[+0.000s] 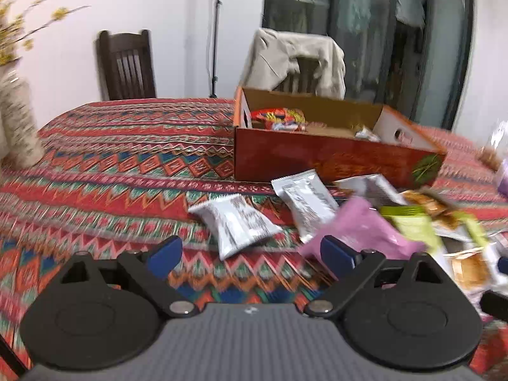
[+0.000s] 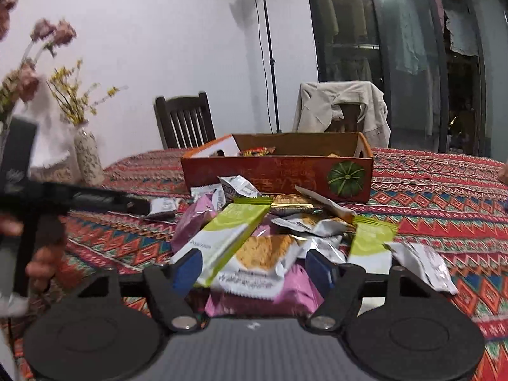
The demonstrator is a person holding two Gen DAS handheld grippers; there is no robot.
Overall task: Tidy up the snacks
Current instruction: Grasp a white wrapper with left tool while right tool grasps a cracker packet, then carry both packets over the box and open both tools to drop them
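Snacks (image 2: 254,247) lay piled at 6 o'clock of box (image 2: 276,174) | left hand-held gripper (image 1: 250,254) gaped, empty | right hand-held gripper (image 2: 254,266) gaped, straddling biscuit packet (image 2: 257,266)

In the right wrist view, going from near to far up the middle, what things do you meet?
Right gripper, open → cookie packet → green packet → cardboard box → chair with a jacket.

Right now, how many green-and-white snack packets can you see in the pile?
2. One green-and-white packet lies at the pile's front left; another lies to its right. More may be hidden underneath.
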